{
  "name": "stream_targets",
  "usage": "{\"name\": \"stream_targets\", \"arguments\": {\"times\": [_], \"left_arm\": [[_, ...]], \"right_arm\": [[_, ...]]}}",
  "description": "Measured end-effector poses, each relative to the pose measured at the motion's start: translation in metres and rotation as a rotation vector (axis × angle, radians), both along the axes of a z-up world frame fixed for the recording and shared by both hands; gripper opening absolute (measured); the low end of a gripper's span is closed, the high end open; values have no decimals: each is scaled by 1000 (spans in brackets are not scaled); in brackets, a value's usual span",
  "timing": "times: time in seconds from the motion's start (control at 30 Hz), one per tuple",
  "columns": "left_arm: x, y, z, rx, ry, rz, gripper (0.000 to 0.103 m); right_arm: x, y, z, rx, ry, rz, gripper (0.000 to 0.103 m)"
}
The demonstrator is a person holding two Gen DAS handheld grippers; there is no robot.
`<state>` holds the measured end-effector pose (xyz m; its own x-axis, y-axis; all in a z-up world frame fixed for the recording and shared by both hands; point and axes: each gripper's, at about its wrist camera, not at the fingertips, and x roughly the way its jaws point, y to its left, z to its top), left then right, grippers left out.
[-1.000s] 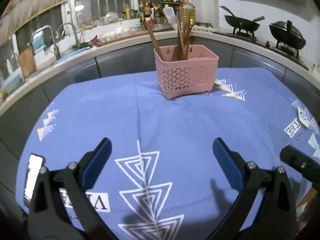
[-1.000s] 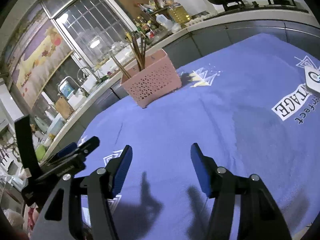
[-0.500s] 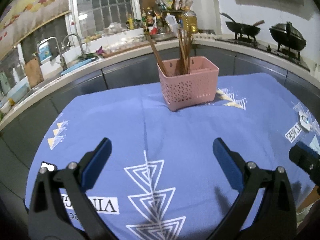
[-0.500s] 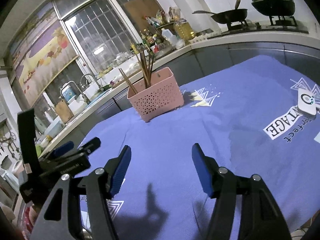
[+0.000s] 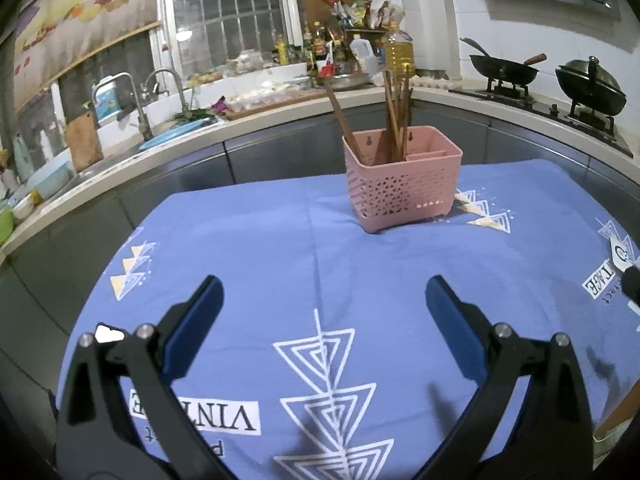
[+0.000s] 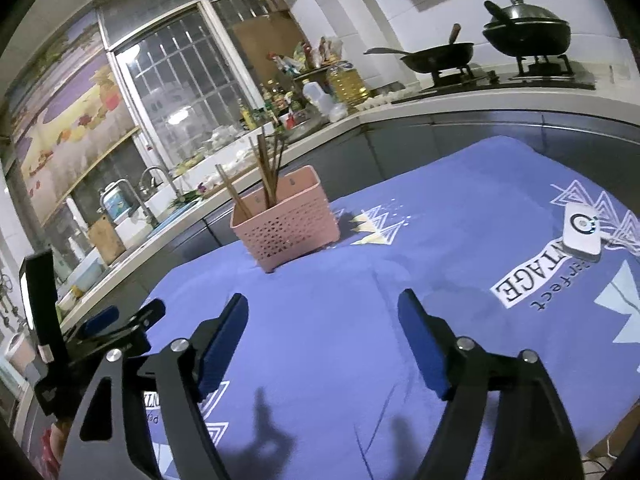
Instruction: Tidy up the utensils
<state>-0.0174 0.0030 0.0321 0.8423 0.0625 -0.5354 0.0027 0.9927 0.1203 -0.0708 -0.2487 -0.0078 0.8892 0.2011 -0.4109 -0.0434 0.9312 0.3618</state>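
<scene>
- A table covered with a blue tablecloth (image 5: 260, 248) printed with white triangle patterns and black lettering filled the lower part of both wrist views.
- A pink perforated utensil basket (image 5: 402, 190) stood upright on the cloth near the far edge of the table, well apart from both grippers.
- Several brown chopsticks (image 5: 396, 114) stood bunched inside the basket, leaning slightly, and one more chopstick leaned alone towards the basket's left corner.
- An inner divider showed in the right part of the basket; that compartment looked to hold nothing, though its bottom was hidden.
- The left gripper (image 5: 324, 304) hovered over the near part of the cloth, its blue-padded jaws wide apart with nothing between them.
- The right gripper (image 6: 323, 322) also hovered over the cloth, its jaws spreading wider at that moment, with nothing between them.
- In the right wrist view the left gripper appeared at the lower left, with a black phone-like device mounted upright on it.
- A small white device (image 6: 582, 232) with a round dial lay flat on the cloth to the right, well apart from the basket.
- Behind the table ran a grey kitchen counter (image 5: 460, 98) with a sink tap (image 5: 132, 100) on the left, bottles in the middle, and two dark woks (image 5: 506, 70) on a stove at the right.
</scene>
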Motion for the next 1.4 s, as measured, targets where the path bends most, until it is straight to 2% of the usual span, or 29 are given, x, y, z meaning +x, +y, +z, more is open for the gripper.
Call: {"name": "stream_targets", "arguments": {"times": [0.63, 0.93, 1.4], "left_arm": [[-5, 15, 6, -29, -47, 23, 97], [-10, 18, 14, -18, -84, 46, 97], [-13, 16, 17, 4, -94, 46, 97]], "right_arm": [[-1, 3, 8, -6, -3, 0, 81], [-3, 4, 10, -5, -12, -2, 81], [-8, 2, 13, 3, -21, -6, 81]]}}
